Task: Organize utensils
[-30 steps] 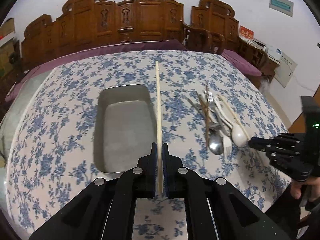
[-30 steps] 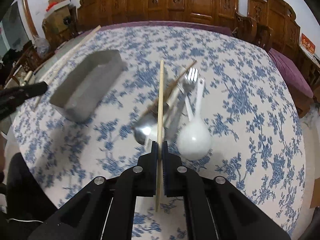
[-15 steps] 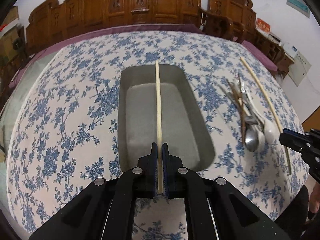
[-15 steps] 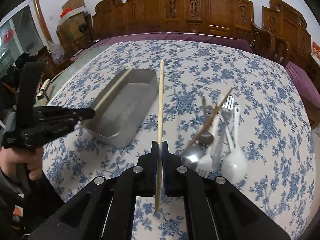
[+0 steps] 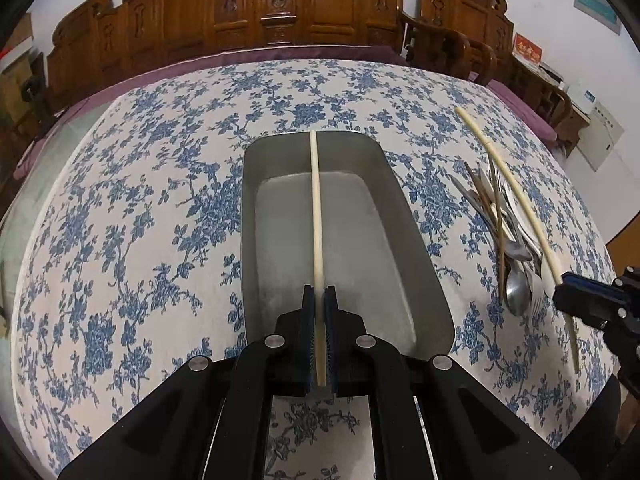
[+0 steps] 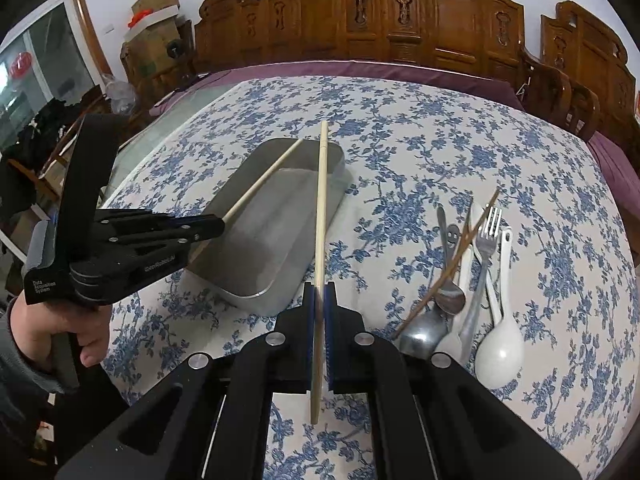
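over tray [image 5: 404, 208] | left gripper [image 5: 319, 296] clamps chopstick [image 5: 316, 208] | right gripper [image 6: 319, 292] clamps second chopstick [image 6: 321, 200]

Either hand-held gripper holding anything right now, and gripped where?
Both. The left hand-held gripper clamps one chopstick near its end, over the tray. The right hand-held gripper clamps another chopstick near its end.

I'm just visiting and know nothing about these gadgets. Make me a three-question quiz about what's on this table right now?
1. True or false: the metal tray already has utensils lying in it.
2. What does each of the two grippers, left gripper and right gripper, hold between its fingers?
3. Multiple choice: the pile with the fork and white spoon lies (A) inside the tray, (B) on the tablecloth beside the tray, (C) in a gripper.

Key: 1. False; its floor is bare, with the left chopstick held above it. 2. One pale chopstick each, the right chopstick too. 3. B.
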Demonstrator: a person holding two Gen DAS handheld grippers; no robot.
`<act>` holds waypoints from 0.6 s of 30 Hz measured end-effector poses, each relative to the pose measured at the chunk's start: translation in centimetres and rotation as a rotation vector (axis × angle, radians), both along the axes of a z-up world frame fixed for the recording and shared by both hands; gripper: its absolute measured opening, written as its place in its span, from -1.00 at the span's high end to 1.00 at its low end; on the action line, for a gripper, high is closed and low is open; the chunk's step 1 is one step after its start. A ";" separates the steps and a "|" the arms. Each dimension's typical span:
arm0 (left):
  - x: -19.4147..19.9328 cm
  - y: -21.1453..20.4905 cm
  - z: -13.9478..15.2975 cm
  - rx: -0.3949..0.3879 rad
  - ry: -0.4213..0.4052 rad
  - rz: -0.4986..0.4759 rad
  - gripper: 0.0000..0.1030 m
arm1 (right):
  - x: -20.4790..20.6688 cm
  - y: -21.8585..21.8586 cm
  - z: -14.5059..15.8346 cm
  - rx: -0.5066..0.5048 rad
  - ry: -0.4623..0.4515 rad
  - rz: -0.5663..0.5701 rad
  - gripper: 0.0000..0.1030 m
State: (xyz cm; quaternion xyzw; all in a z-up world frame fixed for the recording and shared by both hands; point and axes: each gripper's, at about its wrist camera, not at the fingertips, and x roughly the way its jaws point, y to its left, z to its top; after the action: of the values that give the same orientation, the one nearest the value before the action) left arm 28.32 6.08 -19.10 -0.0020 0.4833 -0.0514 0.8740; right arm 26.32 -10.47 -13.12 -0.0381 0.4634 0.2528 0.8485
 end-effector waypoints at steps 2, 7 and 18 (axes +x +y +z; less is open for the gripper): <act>0.3 0.1 -0.1 -0.001 0.000 -0.002 0.91 | 0.1 0.4 -0.1 -0.001 0.002 0.005 0.89; 0.5 0.4 -0.1 -0.001 -0.006 -0.004 0.91 | 0.5 1.5 -0.5 0.001 0.008 0.012 0.89; -1.3 3.8 2.1 -0.011 -0.066 0.016 0.88 | 3.4 5.9 -1.7 0.045 0.018 0.026 0.89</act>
State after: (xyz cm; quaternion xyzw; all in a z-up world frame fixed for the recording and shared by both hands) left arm 26.99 9.84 -16.99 -0.0091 0.4538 -0.0470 0.8898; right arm 29.71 -4.53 -14.86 -0.0227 0.4646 0.2747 0.8415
